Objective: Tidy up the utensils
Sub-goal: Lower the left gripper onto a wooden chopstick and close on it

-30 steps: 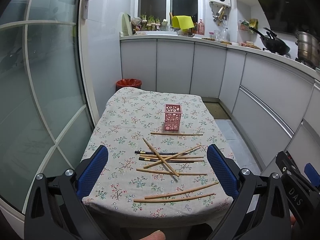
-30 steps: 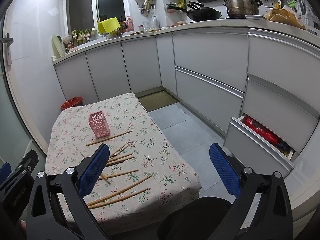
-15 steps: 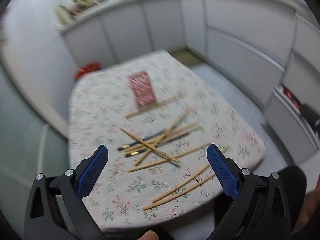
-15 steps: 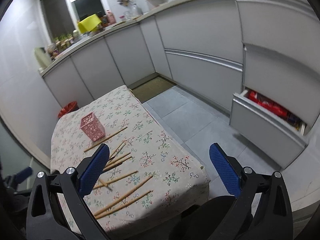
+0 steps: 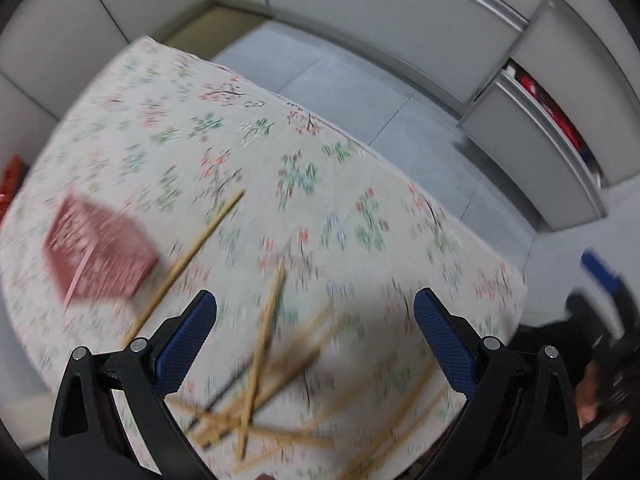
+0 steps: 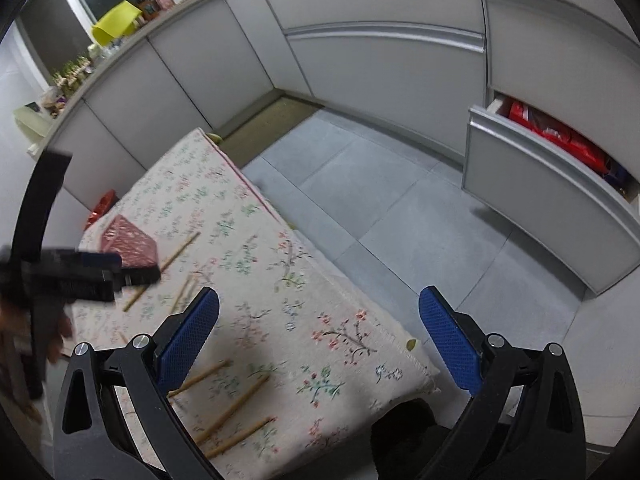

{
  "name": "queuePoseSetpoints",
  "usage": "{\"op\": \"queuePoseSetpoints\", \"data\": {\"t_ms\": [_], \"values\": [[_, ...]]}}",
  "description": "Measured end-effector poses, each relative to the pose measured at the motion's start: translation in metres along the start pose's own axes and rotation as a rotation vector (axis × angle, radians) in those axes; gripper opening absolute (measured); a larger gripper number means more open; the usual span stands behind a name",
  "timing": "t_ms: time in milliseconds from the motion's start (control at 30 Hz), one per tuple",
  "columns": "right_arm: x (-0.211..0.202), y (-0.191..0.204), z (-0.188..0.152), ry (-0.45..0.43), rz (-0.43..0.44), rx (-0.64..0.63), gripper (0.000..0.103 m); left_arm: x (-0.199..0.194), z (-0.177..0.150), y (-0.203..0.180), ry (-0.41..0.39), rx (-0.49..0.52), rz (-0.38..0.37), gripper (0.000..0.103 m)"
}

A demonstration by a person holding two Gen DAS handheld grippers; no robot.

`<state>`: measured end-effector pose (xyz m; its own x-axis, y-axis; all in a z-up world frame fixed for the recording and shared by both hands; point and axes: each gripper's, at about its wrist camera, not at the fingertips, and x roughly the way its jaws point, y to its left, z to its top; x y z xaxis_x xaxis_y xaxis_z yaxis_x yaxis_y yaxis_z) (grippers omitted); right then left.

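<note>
Several wooden chopsticks (image 5: 260, 364) lie scattered on a floral tablecloth (image 5: 304, 176), blurred by motion. A pink perforated holder (image 5: 100, 256) stands at the left of the table. My left gripper (image 5: 316, 340) is open and empty, hovering above the chopstick pile. My right gripper (image 6: 320, 332) is open and empty above the table's near right corner, with chopsticks (image 6: 236, 412) below it. The right wrist view also shows the holder (image 6: 128, 244) and the left gripper (image 6: 80, 272) at far left.
Grey kitchen cabinets (image 6: 380, 64) curve round the room. A lower drawer (image 6: 544, 184) stands open with red packets inside. A red bin (image 6: 100, 210) sits beyond the table. Grey tiled floor (image 6: 380, 200) lies right of the table.
Both grippers have moved forward and tilted down over the table. The left gripper swung right and closer to the chopstick pile; it now shows in the right wrist view.
</note>
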<state>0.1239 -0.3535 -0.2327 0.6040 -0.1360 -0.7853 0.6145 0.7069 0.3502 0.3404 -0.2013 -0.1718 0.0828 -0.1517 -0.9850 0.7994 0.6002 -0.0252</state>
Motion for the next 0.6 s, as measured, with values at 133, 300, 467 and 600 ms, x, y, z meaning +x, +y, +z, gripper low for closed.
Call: {"op": "queuePoseSetpoints", "data": {"t_ms": [133, 300, 467, 600], "values": [[0.036, -0.012, 0.009, 0.114, 0.017, 0.052, 0.096, 0.037, 0.038, 0.026, 0.035, -0.004, 0.049, 0.093], [0.043, -0.008, 0.016, 0.102, 0.034, 0.035, 0.096, 0.071, 0.056, 0.054, 0.107, -0.014, 0.087, 0.070], [0.047, -0.002, 0.017, 0.112, 0.055, 0.025, 0.096, 0.091, 0.058, 0.066, 0.142, -0.010, 0.090, 0.059], [0.051, -0.002, 0.017, 0.133, 0.049, 0.026, 0.096, 0.097, 0.059, 0.071, 0.158, 0.005, 0.069, 0.056]]}}
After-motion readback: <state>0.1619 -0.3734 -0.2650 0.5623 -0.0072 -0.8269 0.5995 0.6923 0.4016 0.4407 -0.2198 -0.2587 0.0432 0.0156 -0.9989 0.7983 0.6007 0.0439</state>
